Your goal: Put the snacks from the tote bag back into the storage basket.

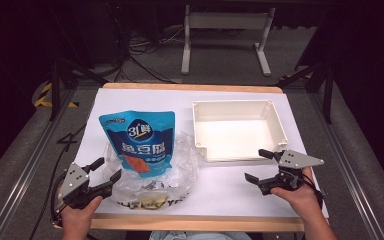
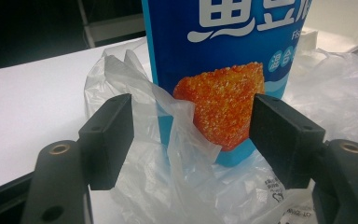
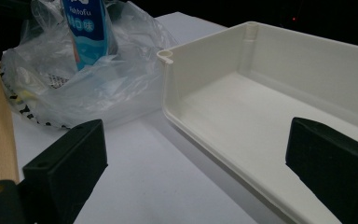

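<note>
Resting on the white table, 2 grippers: left gripper spread, jaws just short of the clear bag and blue pouch lying on it; right gripper spread wide, holding nothing, just beside the empty white tray.

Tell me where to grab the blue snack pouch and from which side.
Take the blue snack pouch by its lower edge, coming from the near left, where the left tongs already stand open toward it. It lies flat on the clear plastic bag, so a loose fold of bag may get caught too.
</note>
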